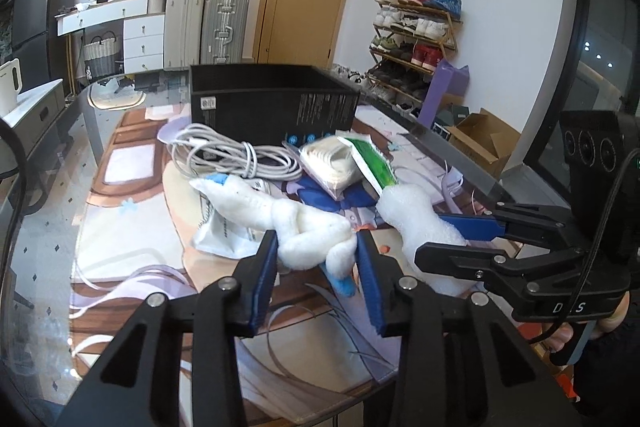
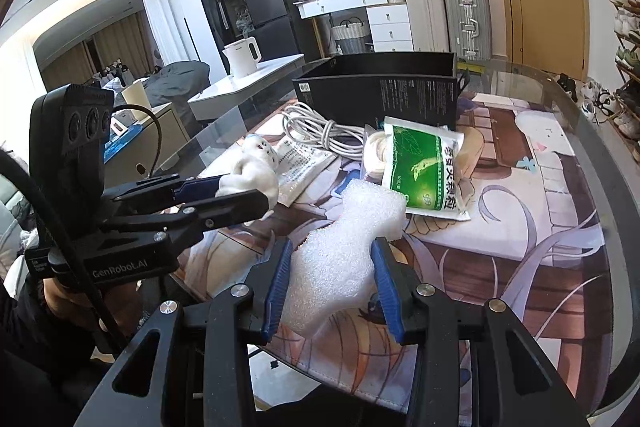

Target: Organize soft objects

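Currently left gripper (image 1: 316, 259) is clamped on a white plush toy (image 1: 280, 223) over the printed desk mat (image 1: 132, 255), and right gripper (image 2: 330, 287) is pinching a white foam block (image 2: 344, 247). Up at 12 o'clock of both sit a green sachet (image 2: 426, 171), coiled white cable (image 1: 228, 155) and open black box (image 1: 272, 99).

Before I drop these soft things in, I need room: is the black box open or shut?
Open: the black box has no lid on top, its inner walls showing. How full it is cannot be told.
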The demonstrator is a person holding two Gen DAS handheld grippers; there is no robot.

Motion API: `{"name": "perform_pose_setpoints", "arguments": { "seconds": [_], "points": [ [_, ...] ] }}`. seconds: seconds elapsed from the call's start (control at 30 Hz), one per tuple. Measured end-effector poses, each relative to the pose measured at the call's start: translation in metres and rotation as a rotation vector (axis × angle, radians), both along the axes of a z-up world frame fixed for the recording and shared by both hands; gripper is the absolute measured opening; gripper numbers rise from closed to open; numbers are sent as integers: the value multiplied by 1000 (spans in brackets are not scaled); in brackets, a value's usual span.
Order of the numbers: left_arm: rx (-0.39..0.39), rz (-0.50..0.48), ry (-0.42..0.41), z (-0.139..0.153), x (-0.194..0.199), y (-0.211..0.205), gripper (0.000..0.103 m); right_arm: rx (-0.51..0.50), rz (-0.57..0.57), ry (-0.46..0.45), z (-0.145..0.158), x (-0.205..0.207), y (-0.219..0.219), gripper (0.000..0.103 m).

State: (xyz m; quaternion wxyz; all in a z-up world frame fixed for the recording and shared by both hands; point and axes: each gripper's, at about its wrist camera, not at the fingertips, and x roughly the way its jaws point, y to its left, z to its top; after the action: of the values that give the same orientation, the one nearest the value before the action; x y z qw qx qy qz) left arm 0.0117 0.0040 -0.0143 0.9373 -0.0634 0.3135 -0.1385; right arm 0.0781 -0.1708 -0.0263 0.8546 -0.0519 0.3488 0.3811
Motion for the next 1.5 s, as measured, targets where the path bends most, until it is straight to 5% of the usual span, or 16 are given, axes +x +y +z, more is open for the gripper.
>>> {"name": "perform_pose_setpoints", "arguments": {
  "seconds": [1.5],
  "points": [
    [-3,14,-152,51,9,13,37,44,29,-121,50,19,22,41]
  ]
}}
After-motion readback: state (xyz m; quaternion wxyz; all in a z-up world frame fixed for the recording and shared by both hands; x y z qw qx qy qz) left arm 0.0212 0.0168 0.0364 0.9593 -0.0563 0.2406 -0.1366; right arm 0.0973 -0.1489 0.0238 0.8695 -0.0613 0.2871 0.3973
